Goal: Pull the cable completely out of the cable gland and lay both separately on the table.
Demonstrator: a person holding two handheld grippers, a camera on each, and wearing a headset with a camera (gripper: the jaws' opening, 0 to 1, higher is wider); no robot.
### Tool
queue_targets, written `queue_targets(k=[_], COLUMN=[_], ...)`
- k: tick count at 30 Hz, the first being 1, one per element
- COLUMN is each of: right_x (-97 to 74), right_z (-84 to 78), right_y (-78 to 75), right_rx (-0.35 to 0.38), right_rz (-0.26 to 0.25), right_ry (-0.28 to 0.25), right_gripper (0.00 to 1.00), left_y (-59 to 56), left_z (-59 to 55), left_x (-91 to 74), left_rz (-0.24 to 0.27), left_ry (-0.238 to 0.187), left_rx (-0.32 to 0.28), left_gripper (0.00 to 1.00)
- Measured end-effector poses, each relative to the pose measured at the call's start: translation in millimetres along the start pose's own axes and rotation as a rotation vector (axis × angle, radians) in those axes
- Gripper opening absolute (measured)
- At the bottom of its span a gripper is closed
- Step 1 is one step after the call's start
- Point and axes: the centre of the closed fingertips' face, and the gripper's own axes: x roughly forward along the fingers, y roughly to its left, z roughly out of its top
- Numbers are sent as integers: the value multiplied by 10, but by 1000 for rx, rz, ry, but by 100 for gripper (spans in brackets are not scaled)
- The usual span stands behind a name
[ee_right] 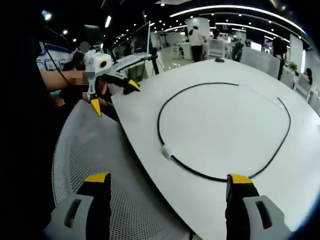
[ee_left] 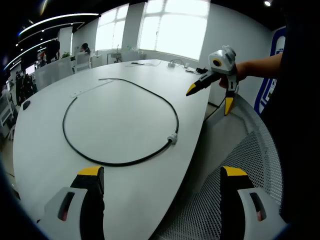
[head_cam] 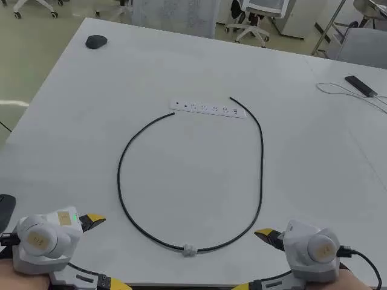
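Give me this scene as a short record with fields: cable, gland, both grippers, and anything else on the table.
Surface: white table
Cable: thin black cable, lying in a wide open loop
Gland: small pale cable gland, threaded on the cable at the loop's near side
Left gripper: left gripper open, holding nothing, at the near table edge
Right gripper: right gripper open, holding nothing, at the near table edge
Other: white power strip by the cable's ends
Task state: cable not yet pulled out

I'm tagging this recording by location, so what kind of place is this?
Most likely an open-plan office or meeting area: a large white table, wheeled office chairs beyond it, and a power strip and computer mouse on top.
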Motion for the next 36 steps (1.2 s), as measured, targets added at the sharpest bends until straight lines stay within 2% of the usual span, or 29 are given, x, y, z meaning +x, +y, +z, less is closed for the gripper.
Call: queue_targets(k=[5, 10, 13, 15, 16, 18, 21, 28, 31, 36], right_x=[6, -18, -31, -30, -34, -47, -37, 34, 63, 147], right_z=[-20, -36, -18, -27, -11, 13, 19, 49, 97, 153], right_y=[6, 2, -15, -30, -55, -50, -44, -38, -55, -104], right_rx=[-7, -19, -11, -5, 3, 13, 0, -31, -60, -103], right_rz=[3, 7, 3, -4, -22, -18, -14, 1, 6, 19], right_ry=[12, 35, 23, 21, 8, -7, -15, -8, 0, 34], right_gripper=[97, 97, 97, 98, 99, 99, 98, 96, 95, 88], left_y=[-13, -15, -21, -37, -45, -61, -65, -70, -87, -124], left_z=[-10, 80, 72, 41, 36, 32, -2, 0, 11, 11], left_x=[-2, -6, 13, 27, 29, 32, 44, 68, 104, 161], left_rz=[-6, 1, 0, -4, -5, -10, -8, -1, 1, 2], left_ry=[11, -29, -31, -16, -14, -12, 5, 8, 1, 8], left_rx=[13, 2, 2, 4, 5, 5, 3, -13, -26, -31], left_gripper=[94, 94, 95, 95, 95, 96, 97, 99, 99, 99])
